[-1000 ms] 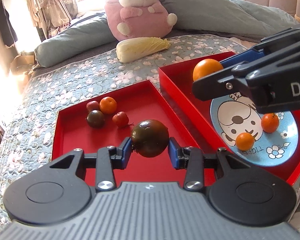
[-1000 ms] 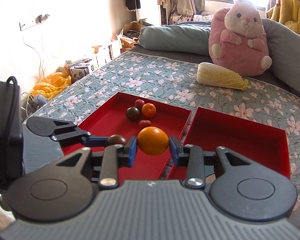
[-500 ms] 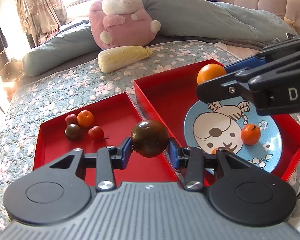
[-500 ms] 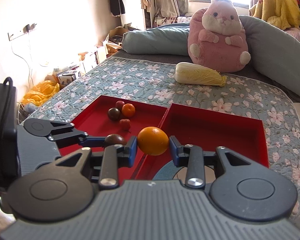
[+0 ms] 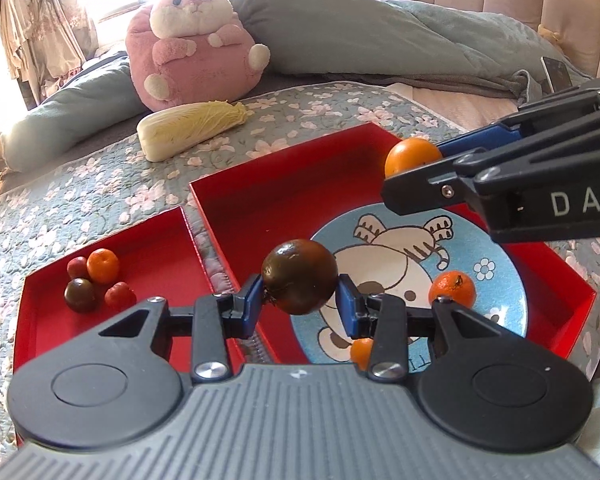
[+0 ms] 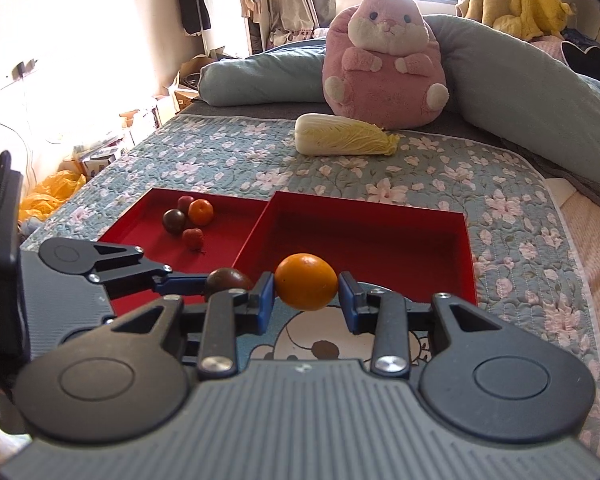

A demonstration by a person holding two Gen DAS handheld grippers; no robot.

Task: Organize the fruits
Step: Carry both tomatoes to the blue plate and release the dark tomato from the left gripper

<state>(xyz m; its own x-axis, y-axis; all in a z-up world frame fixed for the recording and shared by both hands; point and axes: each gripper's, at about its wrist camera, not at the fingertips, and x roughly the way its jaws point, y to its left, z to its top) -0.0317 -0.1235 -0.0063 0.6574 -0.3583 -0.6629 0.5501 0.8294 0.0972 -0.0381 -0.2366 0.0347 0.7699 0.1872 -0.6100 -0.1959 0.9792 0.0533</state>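
Over the blue plate, your left gripper pinches a dark tomato, your right gripper an orange; two mandarins sit plated, four fruits remain.

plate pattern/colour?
Blue plate with a white cartoon bear and flowers; clearest in left wrist view.

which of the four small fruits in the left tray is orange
The small orange fruit at the cluster's back right; the other three there are dark red or brownish.

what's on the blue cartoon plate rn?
Two small orange mandarins sit on the round blue cartoon plate: one near its right side, another at the near edge, half hidden behind the left gripper. The gripper body covers the rest of the near edge.
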